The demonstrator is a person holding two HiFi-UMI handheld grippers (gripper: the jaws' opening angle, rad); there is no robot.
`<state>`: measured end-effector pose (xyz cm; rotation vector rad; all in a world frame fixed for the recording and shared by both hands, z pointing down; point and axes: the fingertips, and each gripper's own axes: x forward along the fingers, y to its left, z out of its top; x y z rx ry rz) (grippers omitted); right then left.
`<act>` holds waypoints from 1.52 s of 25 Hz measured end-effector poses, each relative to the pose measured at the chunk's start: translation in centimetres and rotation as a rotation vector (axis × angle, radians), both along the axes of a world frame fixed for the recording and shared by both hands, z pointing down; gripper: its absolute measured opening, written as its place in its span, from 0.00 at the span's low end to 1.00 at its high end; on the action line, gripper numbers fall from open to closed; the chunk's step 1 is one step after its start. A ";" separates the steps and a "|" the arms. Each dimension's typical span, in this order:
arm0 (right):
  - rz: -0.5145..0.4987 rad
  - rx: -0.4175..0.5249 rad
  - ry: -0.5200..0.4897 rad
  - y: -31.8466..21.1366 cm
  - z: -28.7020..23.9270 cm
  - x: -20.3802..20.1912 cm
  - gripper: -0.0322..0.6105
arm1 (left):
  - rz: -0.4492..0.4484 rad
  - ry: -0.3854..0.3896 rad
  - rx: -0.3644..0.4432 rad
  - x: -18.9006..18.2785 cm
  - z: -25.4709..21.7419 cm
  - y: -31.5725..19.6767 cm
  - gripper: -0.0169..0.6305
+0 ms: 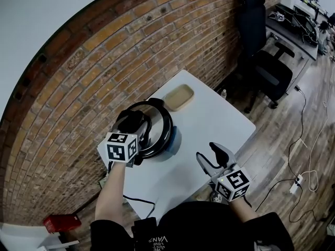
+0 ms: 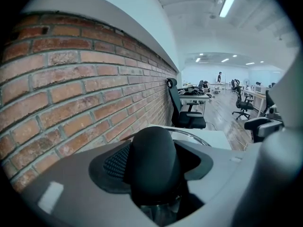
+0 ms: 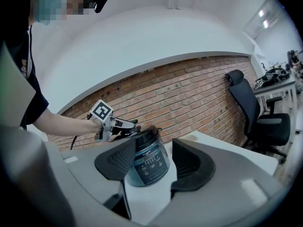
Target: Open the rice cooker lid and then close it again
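Though wide, hand-held gripper (image 1: 135, 125) on knob (image 2: 154, 160)

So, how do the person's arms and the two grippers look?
The left gripper and the right gripper are grey and black, each with a white cube of black square markers behind its tongs. The tongs are broad dark shells with dotted pads. The person wears a black short-sleeved shirt; the forearms are bare.
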<state>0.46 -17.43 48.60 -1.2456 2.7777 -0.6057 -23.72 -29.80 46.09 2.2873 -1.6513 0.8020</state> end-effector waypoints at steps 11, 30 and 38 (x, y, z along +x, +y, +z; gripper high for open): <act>-0.017 0.000 0.025 -0.5 0.3 0.5 0.42 | 0.147 0.008 0.012 0.3 0.0 0.1 0.45; -0.046 -0.020 0.068 -0.9 0.9 -2.9 0.42 | 0.463 0.074 0.063 0.4 -4.4 -0.1 0.45; -0.073 0.003 0.066 -0.5 0.0 -4.8 0.42 | 0.440 0.094 0.124 -0.7 -7.2 0.0 0.45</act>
